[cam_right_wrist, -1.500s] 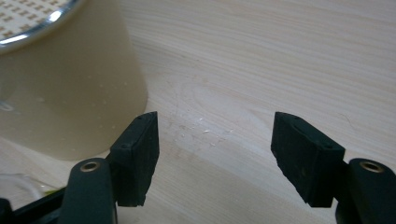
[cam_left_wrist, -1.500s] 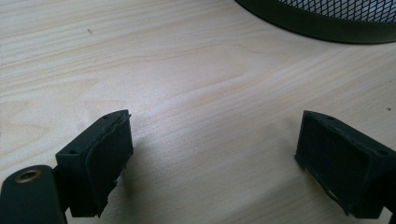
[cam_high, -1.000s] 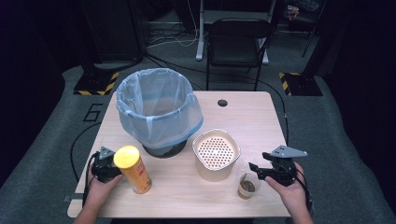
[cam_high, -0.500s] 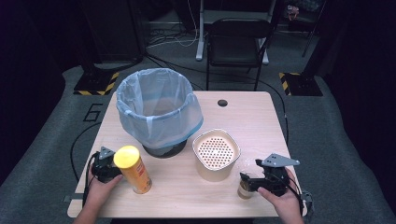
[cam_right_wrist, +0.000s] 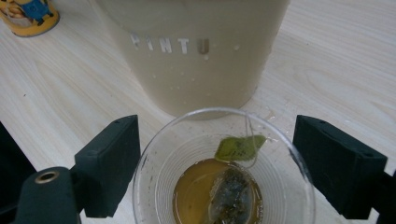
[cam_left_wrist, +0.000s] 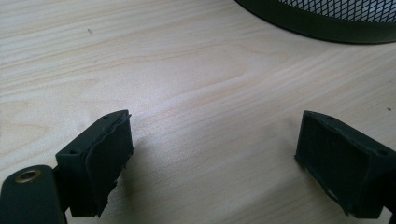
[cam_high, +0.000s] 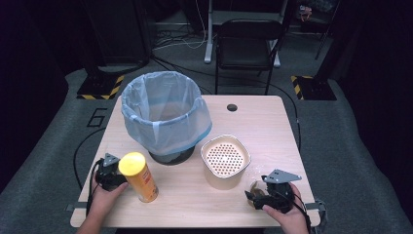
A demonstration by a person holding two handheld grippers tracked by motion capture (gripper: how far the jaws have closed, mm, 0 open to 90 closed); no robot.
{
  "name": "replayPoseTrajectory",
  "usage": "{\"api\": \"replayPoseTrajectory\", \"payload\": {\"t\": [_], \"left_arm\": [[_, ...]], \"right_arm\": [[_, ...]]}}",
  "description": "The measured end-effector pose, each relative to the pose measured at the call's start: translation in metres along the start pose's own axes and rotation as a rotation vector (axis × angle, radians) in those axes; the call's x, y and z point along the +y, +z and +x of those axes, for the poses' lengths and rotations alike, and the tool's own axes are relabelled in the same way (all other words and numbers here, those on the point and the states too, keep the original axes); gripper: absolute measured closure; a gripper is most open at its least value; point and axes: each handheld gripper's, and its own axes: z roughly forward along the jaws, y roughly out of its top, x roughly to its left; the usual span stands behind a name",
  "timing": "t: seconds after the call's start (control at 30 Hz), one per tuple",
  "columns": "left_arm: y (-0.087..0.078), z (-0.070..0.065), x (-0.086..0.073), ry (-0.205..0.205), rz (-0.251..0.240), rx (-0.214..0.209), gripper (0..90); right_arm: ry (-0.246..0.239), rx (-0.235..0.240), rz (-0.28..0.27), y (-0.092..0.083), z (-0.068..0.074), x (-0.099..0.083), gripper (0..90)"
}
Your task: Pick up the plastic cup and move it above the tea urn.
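Clear plastic cup (cam_right_wrist: 224, 172) with tea and a teabag now sits between my right gripper's (cam_right_wrist: 217, 158) jaws, which have just been opening as I brought it down and forward; not yet gripped. Beige strainer tub (cam_right_wrist: 196, 51) stands just behind the cup, crowding the approach; my left gripper (cam_left_wrist: 212, 154) rests open and empty beside the yellow can (cam_high: 138, 176)

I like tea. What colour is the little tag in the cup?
The tag in the clear cup is green, clearest in the right gripper view.
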Motion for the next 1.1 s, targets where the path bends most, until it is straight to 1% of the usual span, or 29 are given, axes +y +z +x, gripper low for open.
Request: {"api": "replayPoseTrajectory", "payload": {"t": [0.07,0.13,0.17,0.27,0.3,0.33,0.37,0.4,0.5,0.53,0.57,0.6,0.7,0.77,0.83,0.87,0.93,0.97,1.03,1.07,1.1], "left_arm": [[0.0,0.0,0.0,0.001,0.001,0.0,10.6],[0.0,0.0,0.0,0.0,0.003,-0.002,10.6],[0.0,0.0,0.0,0.001,-0.001,0.003,10.6],[0.0,0.0,0.0,0.001,0.0,0.003,10.6],[0.0,0.0,0.0,0.0,0.003,-0.002,10.6],[0.0,0.0,0.0,0.001,0.001,0.0,10.6],[0.0,0.0,0.0,0.001,0.001,0.0,10.6],[0.0,0.0,0.0,0.002,0.005,0.0,10.7],[0.0,0.0,0.0,0.001,0.0,0.003,10.7],[0.0,0.0,0.0,0.0,-0.002,0.003,10.6],[0.0,0.0,0.0,0.0,-0.002,0.003,10.6],[0.0,0.0,0.0,0.001,0.0,0.003,10.6],[0.0,0.0,0.0,0.0,0.003,-0.002,10.7],[0.0,0.0,0.0,0.001,0.0,0.0,10.6],[0.0,0.0,0.0,0.001,0.002,0.0,10.7],[0.0,0.0,0.0,0.001,0.0,0.002,10.6],[0.0,0.0,0.0,0.001,0.0,0.003,10.7],[0.0,0.0,0.0,0.002,0.004,-0.002,10.6],[0.0,0.0,0.0,0.0,0.003,-0.002,10.7],[0.0,0.0,0.0,0.002,0.004,-0.002,10.6],[0.0,0.0,0.0,0.002,0.001,0.0,10.6]], "right_arm": [[0.002,-0.009,0.004,0.002,0.001,-0.003,14.8],[-0.016,-0.003,0.012,0.004,0.001,-0.005,14.7],[-0.002,-0.012,0.014,0.005,0.003,-0.007,14.6],[-0.012,-0.011,0.027,0.008,0.004,-0.009,14.6],[-0.011,-0.024,0.031,0.009,0.004,-0.01,14.6],[-0.016,-0.016,0.038,0.009,0.004,-0.012,14.6],[-0.006,-0.023,0.032,0.011,0.004,-0.012,14.6],[-0.021,-0.018,0.036,0.011,0.004,-0.013,14.8],[-0.021,-0.033,0.048,0.013,0.004,-0.015,15.1],[-0.03,-0.035,0.068,0.014,0.004,-0.016,15.6],[-0.03,-0.035,0.068,0.014,0.004,-0.016,15.6],[-0.032,-0.045,0.067,0.016,0.003,-0.017,15.6],[-0.024,-0.043,0.07,0.014,0.001,-0.018,16.2],[-0.02,-0.047,0.063,0.012,-0.001,-0.019,16.5],[-0.007,-0.056,0.055,0.01,-0.003,-0.019,16.4],[-0.014,-0.054,0.058,0.008,-0.005,-0.019,16.5],[0.0,-0.066,0.055,0.007,-0.005,-0.02,16.8],[-0.015,-0.059,0.069,0.007,-0.007,-0.02,18.3],[-0.015,-0.049,0.059,0.006,-0.008,-0.021,24.3],[-0.021,-0.039,0.061,0.005,-0.008,-0.02,24.3],[-0.02,-0.044,0.062,0.005,-0.008,-0.02,24.6]]}}
